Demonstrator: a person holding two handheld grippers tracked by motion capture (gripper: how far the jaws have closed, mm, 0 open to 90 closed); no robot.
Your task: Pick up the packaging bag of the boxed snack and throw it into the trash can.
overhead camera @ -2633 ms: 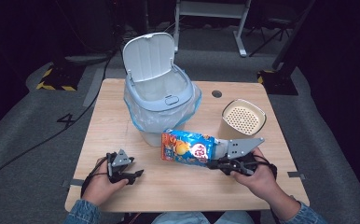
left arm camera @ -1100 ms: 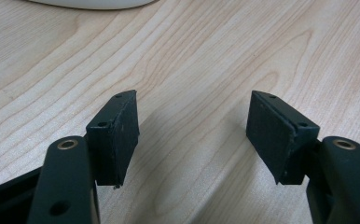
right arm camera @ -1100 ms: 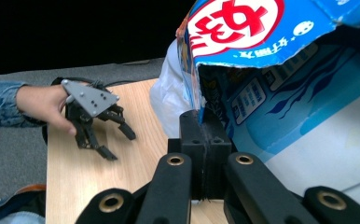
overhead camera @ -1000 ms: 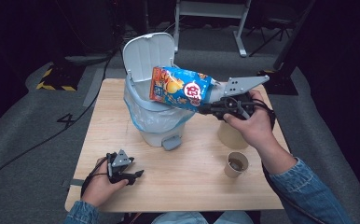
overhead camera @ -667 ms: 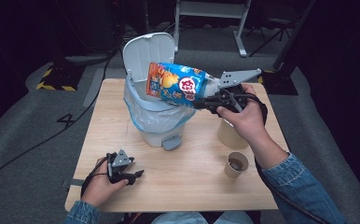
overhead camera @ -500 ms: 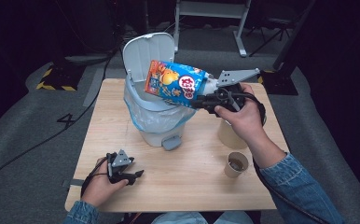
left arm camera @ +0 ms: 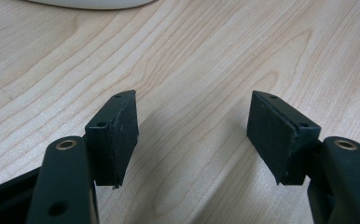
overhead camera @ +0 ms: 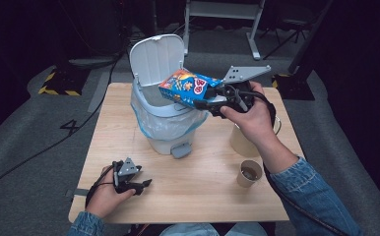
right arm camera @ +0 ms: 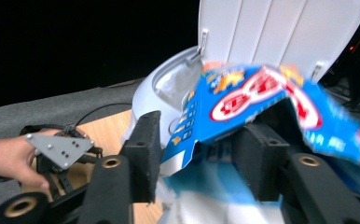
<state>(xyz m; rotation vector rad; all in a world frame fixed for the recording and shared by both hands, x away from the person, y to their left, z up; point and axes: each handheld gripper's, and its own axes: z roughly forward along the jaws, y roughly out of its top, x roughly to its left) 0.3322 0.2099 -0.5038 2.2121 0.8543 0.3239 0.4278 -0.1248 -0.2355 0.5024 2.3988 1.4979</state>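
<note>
A blue and orange snack bag hangs tilted over the mouth of the grey pedal bin, whose lid stands up. My right gripper is at the bag's right end. Its jaws have just been opening, and the bag lies blurred and loose between them, with the pads not pressing on it. My left gripper rests on the wooden table near the front left. It is open, and only bare wood lies between its jaws.
A paper cup with dark liquid stands at the front right. A cream cylinder stands behind my right wrist. The bin has a clear liner and a foot pedal facing me. Dark floor surrounds the table.
The right hand lifted the bag from the table's front to above the bin. The jaws have spread and the bag has tipped down toward the opening. The left hand stayed put.
</note>
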